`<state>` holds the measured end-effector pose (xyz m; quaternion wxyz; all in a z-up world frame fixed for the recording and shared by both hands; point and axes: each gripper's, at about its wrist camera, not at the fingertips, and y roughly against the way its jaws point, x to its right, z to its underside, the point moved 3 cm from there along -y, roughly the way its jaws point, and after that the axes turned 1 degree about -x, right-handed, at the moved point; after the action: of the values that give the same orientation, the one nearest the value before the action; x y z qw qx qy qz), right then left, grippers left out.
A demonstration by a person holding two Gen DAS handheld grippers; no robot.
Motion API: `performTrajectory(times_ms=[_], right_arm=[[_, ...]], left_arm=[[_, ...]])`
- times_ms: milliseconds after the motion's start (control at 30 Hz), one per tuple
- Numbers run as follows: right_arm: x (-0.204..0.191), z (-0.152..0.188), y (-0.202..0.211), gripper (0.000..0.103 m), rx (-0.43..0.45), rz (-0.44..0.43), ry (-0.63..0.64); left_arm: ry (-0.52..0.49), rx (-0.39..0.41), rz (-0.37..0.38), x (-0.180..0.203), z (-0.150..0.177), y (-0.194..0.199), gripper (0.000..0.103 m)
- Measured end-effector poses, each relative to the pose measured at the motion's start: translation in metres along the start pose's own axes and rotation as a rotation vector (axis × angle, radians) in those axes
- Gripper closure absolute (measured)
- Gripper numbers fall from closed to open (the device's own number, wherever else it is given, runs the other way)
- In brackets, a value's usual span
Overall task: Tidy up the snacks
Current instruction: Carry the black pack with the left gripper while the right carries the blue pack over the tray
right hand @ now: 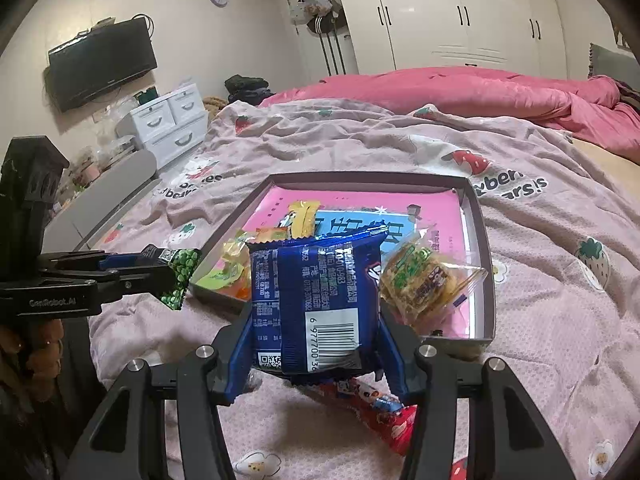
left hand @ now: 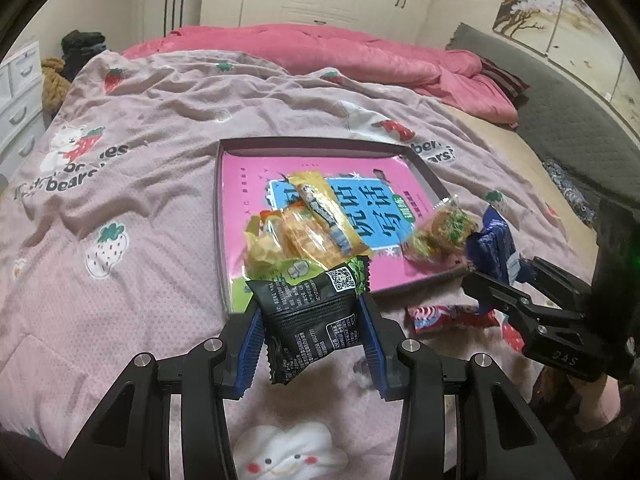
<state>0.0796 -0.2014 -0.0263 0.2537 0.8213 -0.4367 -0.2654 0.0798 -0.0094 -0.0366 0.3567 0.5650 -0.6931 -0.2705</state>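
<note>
My left gripper (left hand: 312, 316) is shut on a black-and-green pea snack packet (left hand: 310, 320), held above the bed just short of the tray's near edge. The same packet (right hand: 178, 274) shows at the left of the right wrist view. My right gripper (right hand: 316, 320) is shut on a blue snack packet (right hand: 320, 300), seen from the side as the blue packet (left hand: 494, 248) at the tray's right. The shallow tray (left hand: 218, 216), lined with a pink book, holds several snacks: yellow wrapped ones (left hand: 312, 216) and a clear bag of green-flecked crackers (left hand: 440, 230). A red packet (right hand: 376, 412) lies on the bedsheet beneath my right gripper.
The tray (right hand: 486, 264) rests on a wrinkled pink strawberry-print sheet (left hand: 120, 208). A pink duvet (left hand: 340, 52) is piled at the far side. White drawers (right hand: 172, 124) and a wall television (right hand: 100, 64) stand beyond the bed's left side.
</note>
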Motion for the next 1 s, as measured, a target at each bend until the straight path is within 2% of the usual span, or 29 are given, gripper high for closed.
performTrajectory(times_ms=[800,1000], right_arm=[[0.011,-0.019,-0.024,0.049,0.017,0.0,0.004],[0.015,-0.019,-0.03,0.049,0.01,0.0,-0.005]], left_arm=[[0.037,0.047,-0.03,-0.01,-0.025,-0.029,0.057],[0.02,0.054,-0.043,-0.008,-0.029,-0.038,0.057]])
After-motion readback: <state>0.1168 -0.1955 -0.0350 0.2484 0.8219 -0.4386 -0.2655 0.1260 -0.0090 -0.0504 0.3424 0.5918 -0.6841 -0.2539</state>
